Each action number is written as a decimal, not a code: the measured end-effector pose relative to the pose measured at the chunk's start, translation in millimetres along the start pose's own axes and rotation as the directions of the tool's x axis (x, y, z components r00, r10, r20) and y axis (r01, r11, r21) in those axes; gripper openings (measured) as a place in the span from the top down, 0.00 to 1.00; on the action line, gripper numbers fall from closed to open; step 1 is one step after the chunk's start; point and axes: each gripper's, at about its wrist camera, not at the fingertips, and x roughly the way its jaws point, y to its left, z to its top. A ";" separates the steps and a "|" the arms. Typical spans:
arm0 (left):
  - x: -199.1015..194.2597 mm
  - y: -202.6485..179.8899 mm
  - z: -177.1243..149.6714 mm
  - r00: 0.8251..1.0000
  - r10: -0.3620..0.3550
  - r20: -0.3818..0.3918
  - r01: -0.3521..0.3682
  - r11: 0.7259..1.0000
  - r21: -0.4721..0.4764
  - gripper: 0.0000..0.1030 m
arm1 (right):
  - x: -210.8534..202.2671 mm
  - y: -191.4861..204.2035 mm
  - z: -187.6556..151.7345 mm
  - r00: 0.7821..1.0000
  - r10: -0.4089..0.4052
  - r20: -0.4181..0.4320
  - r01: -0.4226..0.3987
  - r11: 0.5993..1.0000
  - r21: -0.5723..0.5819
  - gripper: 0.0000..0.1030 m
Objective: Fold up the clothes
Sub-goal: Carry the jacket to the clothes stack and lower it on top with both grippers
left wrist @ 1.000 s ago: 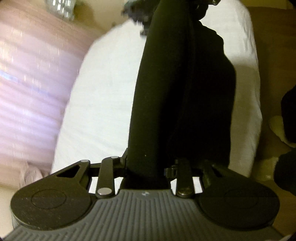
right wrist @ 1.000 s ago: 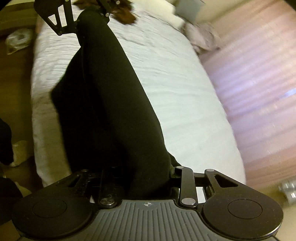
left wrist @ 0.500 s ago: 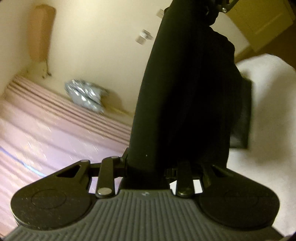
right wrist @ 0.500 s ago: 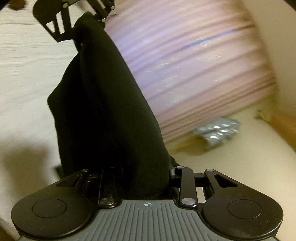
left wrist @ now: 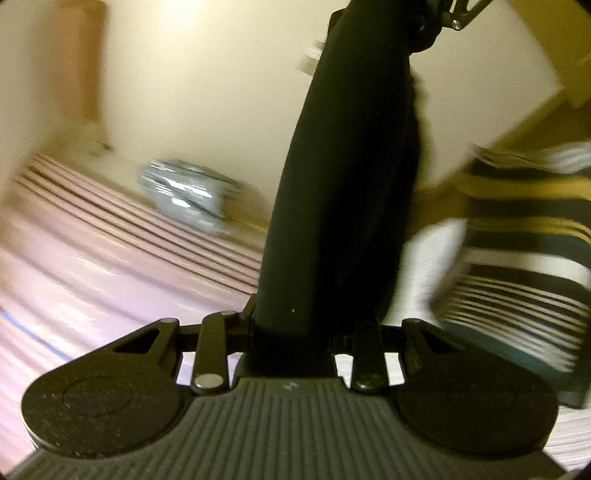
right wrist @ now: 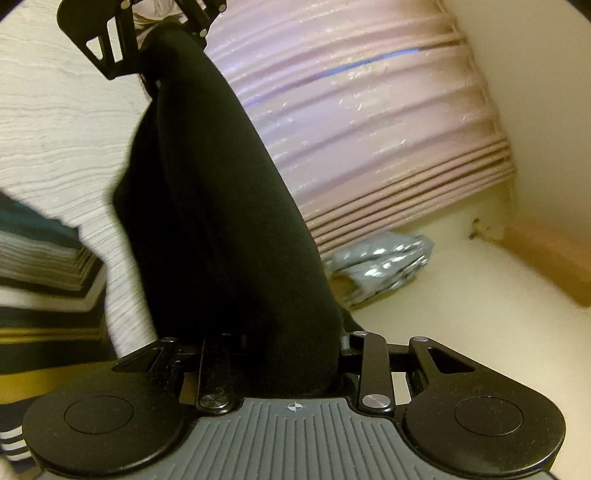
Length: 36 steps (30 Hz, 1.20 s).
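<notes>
Left wrist view: left gripper (left wrist: 295, 332) is clamping one end of the black garment (left wrist: 343, 184), jaws nearly closed w/ cloth bunched between them, pads hidden under fabric. Garment is running straight out ahead of it as a taut band, up to the right gripper (left wrist: 439, 14) at the far top. Ahead-left, below: pink curtain (left wrist: 92, 266) and a silver bag (left wrist: 184, 195); ahead-right: white bed (left wrist: 424, 258) w/ a striped folded stack (left wrist: 524, 266) on it.

Right wrist view: right gripper (right wrist: 291, 354) is pinching the other end, jaws narrow, cloth filling the gap. Garment (right wrist: 210, 206) is stretching ahead-left to the left gripper (right wrist: 155, 48) at top. Bed (right wrist: 55, 140) is sitting to its left, stack (right wrist: 40, 258) near-left.

Step, as I read it: garment is hanging in the air between both grippers, likely being carried toward the stack/bed, not yet laid down. Next move prob. calls for keeping both grips firm and the band taut, lowering evenly onto the bed or stack, edges aligned, before letting go.
</notes>
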 end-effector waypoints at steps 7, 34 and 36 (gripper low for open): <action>25.9 -145.8 -68.4 0.975 -0.182 -0.129 0.191 0.980 0.064 0.72 | 36.3 118.7 -57.8 0.948 0.292 -0.126 -0.290 0.956 0.036 0.68; -30.3 -131.2 -83.6 0.992 -0.097 -0.080 0.101 0.993 0.053 0.46 | -8.2 159.0 -77.4 0.963 0.208 -0.169 -0.209 0.978 0.012 0.53; -27.3 -130.7 -83.0 0.992 -0.106 -0.075 0.111 0.991 0.069 0.59 | -15.9 162.8 -82.7 0.961 0.224 -0.162 -0.217 0.974 0.063 0.53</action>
